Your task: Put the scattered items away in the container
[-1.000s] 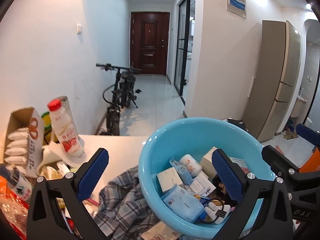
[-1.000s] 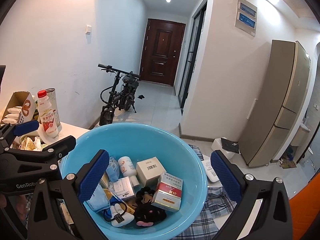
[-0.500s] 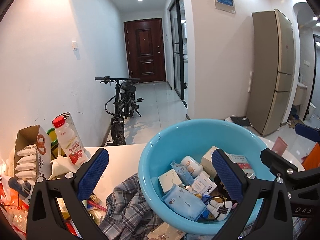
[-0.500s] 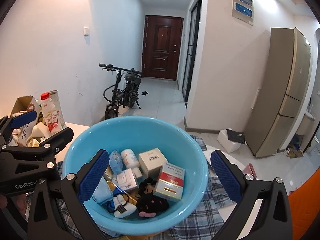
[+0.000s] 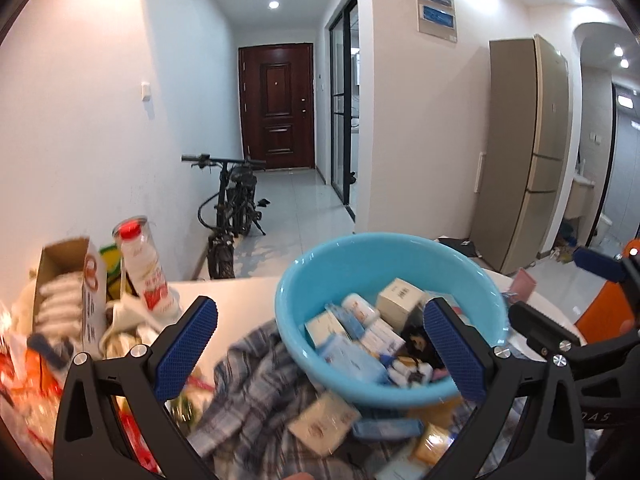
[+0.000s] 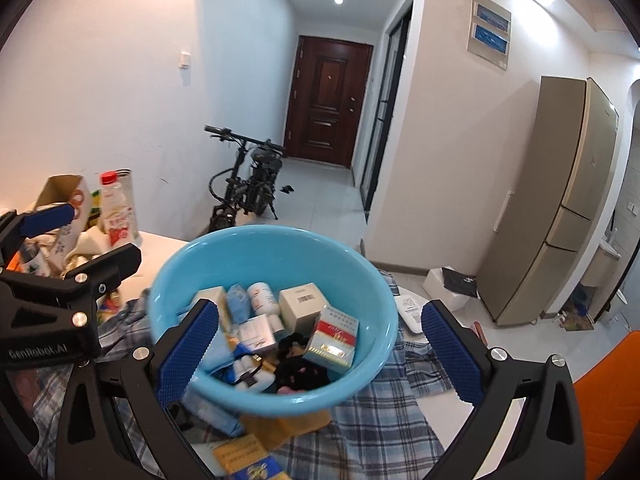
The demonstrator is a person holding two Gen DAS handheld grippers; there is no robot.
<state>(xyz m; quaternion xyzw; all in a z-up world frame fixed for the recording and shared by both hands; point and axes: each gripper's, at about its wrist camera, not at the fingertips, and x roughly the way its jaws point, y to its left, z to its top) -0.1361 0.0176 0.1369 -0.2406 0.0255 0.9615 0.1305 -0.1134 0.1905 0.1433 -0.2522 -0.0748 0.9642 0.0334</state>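
Observation:
A light blue basin [image 5: 362, 240] [image 6: 276, 258] stands on a plaid cloth [image 5: 256, 376] and holds several small boxes, packets and a bottle. Among them are a red-and-white box [image 6: 332, 338], a white box [image 6: 301, 304] and a black plush [image 6: 298, 368]. Loose packets lie on the cloth at the basin's near foot: a beige one [image 5: 324, 420], a blue one [image 5: 386, 428] and a yellow box [image 6: 240, 456]. My left gripper [image 5: 320, 304] and my right gripper [image 6: 319, 306] both hang open and empty in front of the basin, above these packets.
Left of the basin stand a milk bottle [image 5: 146, 268] and a cardboard box of white packets [image 5: 64, 292] amid clutter. A white remote [image 6: 410, 312] lies at the right. An orange chair [image 6: 600, 400] is at the table's right. A bicycle [image 5: 232, 208] and fridge [image 5: 528, 152] stand beyond.
Both grippers have drawn back and up from the basin, which now looks smaller and lower. Loose packets at its near foot have come into view. Both grippers stay open.

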